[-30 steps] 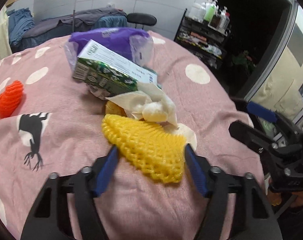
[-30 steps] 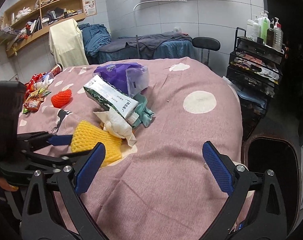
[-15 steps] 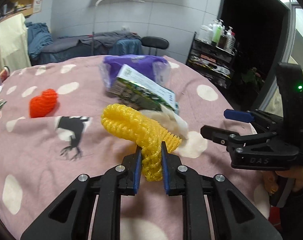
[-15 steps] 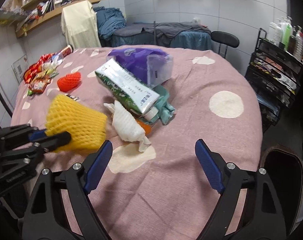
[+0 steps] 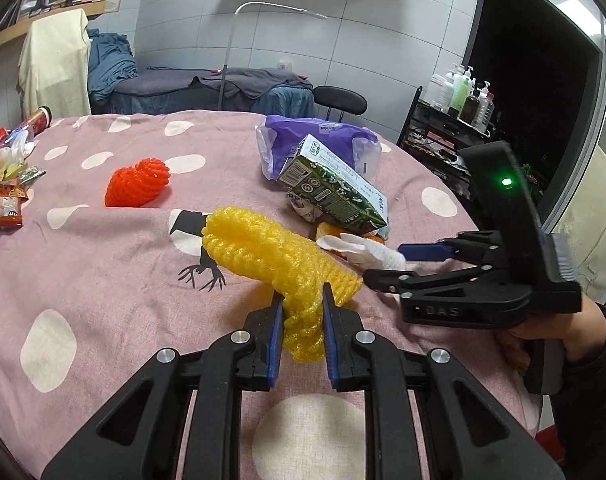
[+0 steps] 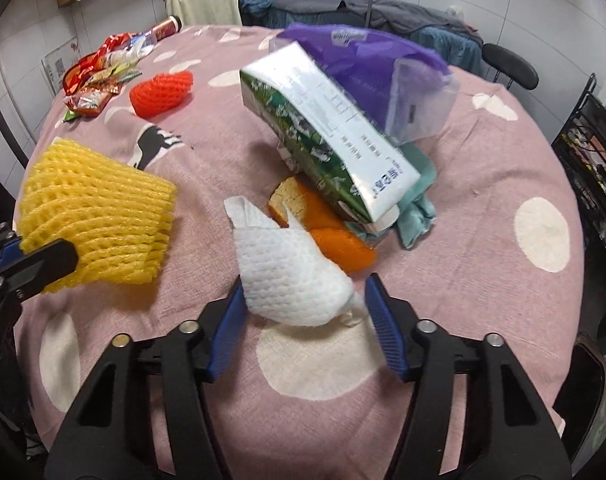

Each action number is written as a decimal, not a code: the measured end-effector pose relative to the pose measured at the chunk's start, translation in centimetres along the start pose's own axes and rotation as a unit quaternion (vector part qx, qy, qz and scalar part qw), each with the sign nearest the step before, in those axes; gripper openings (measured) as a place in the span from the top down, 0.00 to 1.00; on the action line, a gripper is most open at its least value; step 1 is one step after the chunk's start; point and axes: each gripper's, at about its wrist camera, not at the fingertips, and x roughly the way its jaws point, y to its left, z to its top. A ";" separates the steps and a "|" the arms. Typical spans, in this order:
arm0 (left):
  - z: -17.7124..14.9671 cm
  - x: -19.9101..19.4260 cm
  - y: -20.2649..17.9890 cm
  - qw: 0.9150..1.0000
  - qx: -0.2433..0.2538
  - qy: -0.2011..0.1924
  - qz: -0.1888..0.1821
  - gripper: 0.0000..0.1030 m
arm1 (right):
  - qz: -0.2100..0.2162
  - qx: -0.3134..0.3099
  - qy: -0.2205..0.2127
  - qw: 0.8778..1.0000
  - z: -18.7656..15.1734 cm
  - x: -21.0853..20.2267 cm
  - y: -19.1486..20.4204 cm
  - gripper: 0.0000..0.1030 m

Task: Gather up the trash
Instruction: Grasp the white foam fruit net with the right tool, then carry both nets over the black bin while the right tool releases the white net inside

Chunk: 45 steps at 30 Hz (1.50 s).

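While your left gripper [image 5: 302,330] stays clamped on the yellow foam net [image 5: 271,254], close the right gripper's [image 6: 305,322] narrowing, still-apart jaws squarely around the crumpled tissue [image 6: 293,276].

Even indoor light from above, fairly bright; soft shadows under yellow foam net [image 6: 99,216] on tablecloth [image 6: 443,264]. Strong fisheye bend + dark vignette at edges. Slight motion blur in right wrist view; dark doorway [image 5: 531,80].

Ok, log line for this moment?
left gripper: shut on yellow foam fruit net | right gripper: closing around crumpled white paper tissue, not clamped
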 end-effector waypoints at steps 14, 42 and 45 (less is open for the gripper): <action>-0.1 -1.0 -1.5 1.000 0.005 -0.020 -0.021 0.83 | -0.008 0.056 -0.128 0.990 -1.7 -5.0 -1.8 0.69; -0.8 -0.6 -16.3 0.983 0.113 -0.034 -0.142 0.83 | -0.100 0.254 -0.224 0.936 -18.4 -17.6 -13.7 0.69; -0.8 -0.2 -17.6 0.980 0.126 -0.030 -0.154 0.83 | -0.111 0.278 -0.217 0.929 -19.9 -17.6 -14.9 0.69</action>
